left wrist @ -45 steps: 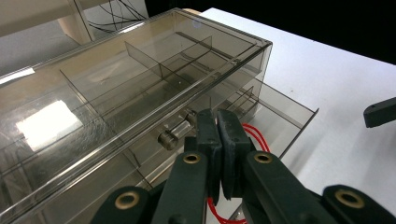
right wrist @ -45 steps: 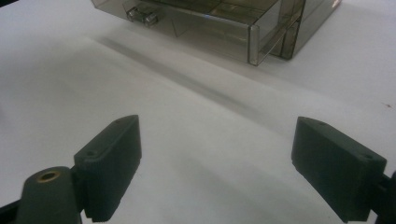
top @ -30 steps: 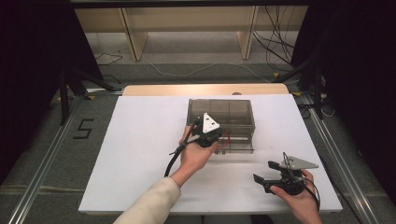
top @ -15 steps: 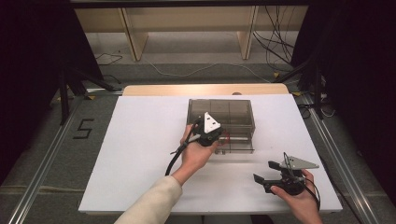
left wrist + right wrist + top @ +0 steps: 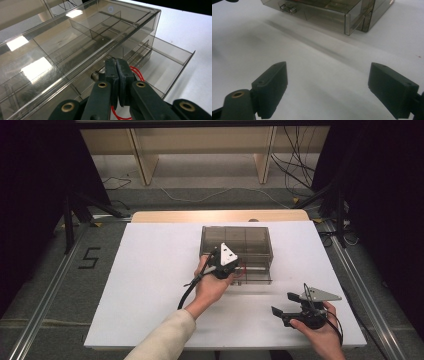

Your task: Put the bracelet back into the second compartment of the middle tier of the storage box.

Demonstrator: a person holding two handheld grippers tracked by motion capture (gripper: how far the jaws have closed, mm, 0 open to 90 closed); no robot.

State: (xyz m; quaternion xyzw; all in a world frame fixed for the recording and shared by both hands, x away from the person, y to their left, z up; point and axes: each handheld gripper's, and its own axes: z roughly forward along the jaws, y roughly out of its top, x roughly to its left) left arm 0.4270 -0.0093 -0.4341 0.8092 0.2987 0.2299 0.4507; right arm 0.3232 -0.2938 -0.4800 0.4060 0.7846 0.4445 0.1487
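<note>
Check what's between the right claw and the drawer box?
Nothing: in the high view and the right gripper view, only bare white table separates the open right claw from the smoky clear drawer box.

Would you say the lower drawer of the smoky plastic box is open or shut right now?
Open: the drawer juts out past the box's front edge, and the left gripper is shut at its front, beside a red loop.
</note>
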